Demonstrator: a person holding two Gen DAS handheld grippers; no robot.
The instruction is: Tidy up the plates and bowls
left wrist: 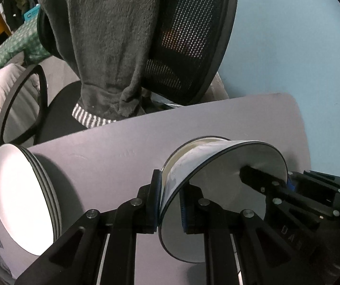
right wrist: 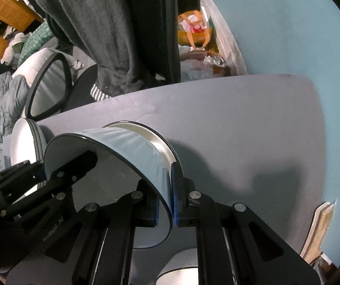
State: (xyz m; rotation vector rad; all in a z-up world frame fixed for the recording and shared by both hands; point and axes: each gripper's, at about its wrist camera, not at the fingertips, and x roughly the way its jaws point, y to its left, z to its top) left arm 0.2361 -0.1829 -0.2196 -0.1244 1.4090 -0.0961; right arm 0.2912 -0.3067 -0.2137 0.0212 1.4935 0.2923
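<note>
Left gripper [left wrist: 170,204] clamped on one side of bowl [left wrist: 217,166], right gripper [right wrist: 171,197] clamped on other side, bowl above grey tabletop [left wrist: 98,161], plates [left wrist: 25,201] stacked nearby at left.

Plate stack [left wrist: 25,197] on table [left wrist: 103,156] left of bowl [left wrist: 220,166], chair [left wrist: 189,47] behind

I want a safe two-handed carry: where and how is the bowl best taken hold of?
By its thin rim, at opposite sides, from above. The bowl is wide with steep walls, so only the rim fits between the pads. The left gripper and right gripper pinch it that way.
</note>
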